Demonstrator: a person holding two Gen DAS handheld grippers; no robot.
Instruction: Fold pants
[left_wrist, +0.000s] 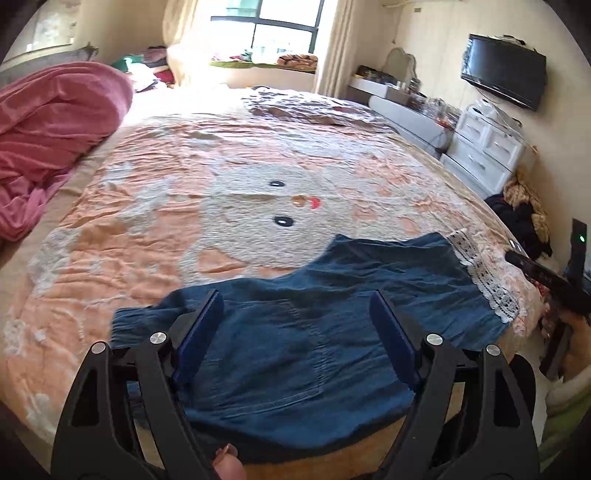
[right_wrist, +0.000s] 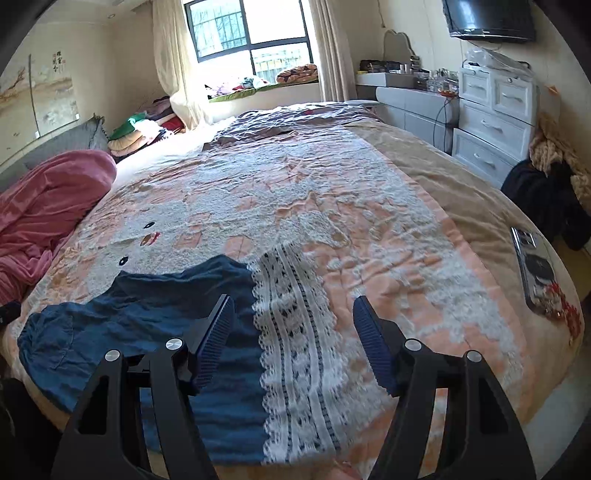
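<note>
The blue pants (left_wrist: 295, 332) lie flat on the near edge of the bed (left_wrist: 221, 166), just below the cartoon cat face on the bedspread (left_wrist: 258, 206), with their white lace hem (right_wrist: 295, 350) at the end farthest from the pink blanket (left_wrist: 48, 140). The left gripper (left_wrist: 295, 332) hangs over the waist end and the right gripper (right_wrist: 291, 332) over the lace, both with jaws spread wide and pinching nothing. A clean fold probably calls for each gripper to pinch both cloth layers at a matching corner, then carry one end squarely over the other.
</note>
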